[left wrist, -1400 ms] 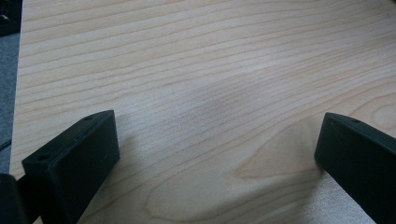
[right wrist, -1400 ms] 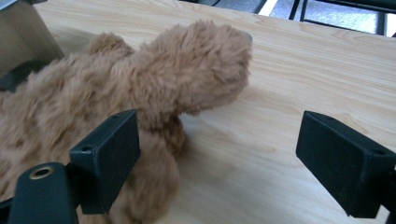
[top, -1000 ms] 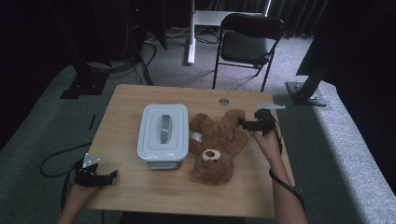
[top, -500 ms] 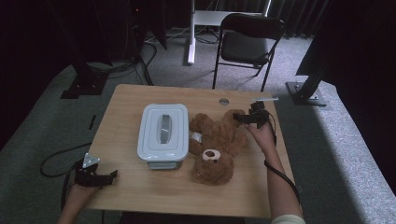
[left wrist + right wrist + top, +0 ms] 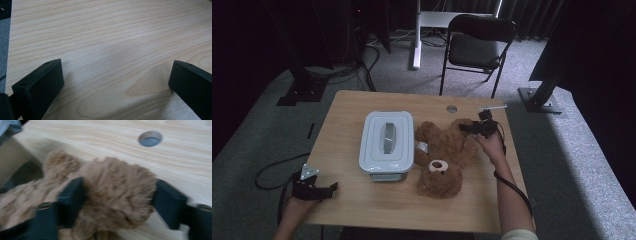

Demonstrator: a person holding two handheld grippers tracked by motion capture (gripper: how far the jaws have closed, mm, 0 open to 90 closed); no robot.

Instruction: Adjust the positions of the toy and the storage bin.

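A brown teddy bear (image 5: 443,156) lies on the wooden table (image 5: 362,210), head toward the near edge, just right of a white lidded box (image 5: 387,140). My right gripper (image 5: 468,128) is at the bear's far right limb. In the right gripper view its jaws have just been closing and its pads press into both sides of that furry limb (image 5: 112,182). My left gripper (image 5: 330,188) rests at the near left corner of the table. Its jaws stand wide apart (image 5: 116,77) over bare wood (image 5: 100,37), with nothing between them.
A round cable hole (image 5: 452,108) sits in the table's far side, beyond the bear. A black folding chair (image 5: 477,47) stands on the carpet behind the table. Bare wood lies in front of the box and the bear.
My right gripper has slid a little left and down onto the bear's far limb, and its jaws have closed around it. The left gripper has not moved.
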